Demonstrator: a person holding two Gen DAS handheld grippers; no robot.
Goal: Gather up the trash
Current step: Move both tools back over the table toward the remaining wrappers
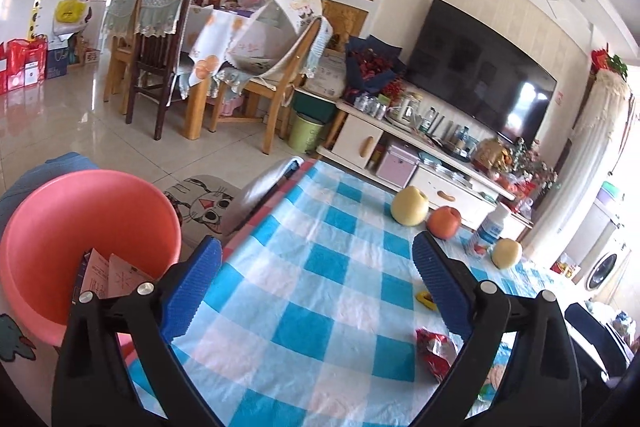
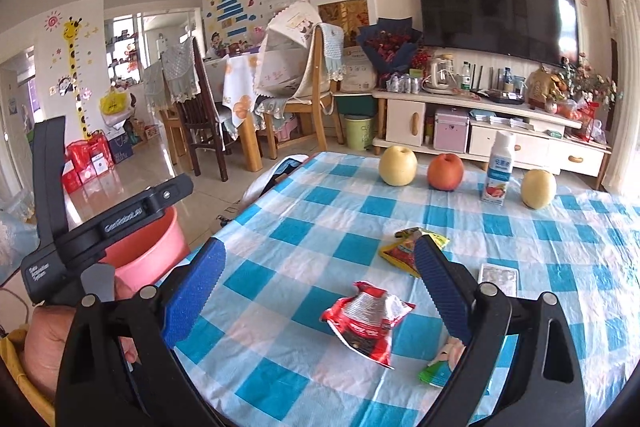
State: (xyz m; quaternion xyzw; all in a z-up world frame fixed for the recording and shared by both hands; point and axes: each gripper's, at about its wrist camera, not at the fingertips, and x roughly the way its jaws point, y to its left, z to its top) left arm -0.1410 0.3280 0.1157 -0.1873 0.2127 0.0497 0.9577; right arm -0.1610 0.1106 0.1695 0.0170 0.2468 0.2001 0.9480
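The checked table [image 2: 328, 203] fills the lower right of both views, its left edge bordering open floor. The pink bin [image 1: 92, 243], lower left, already holds paper. Both the right gripper [image 2: 320, 283] and the left gripper [image 1: 316, 287] gape apart, empty. The red wrapper [image 2: 368, 319] lies low and centre; being crumpled and light, it may slide from a shallow pinch.
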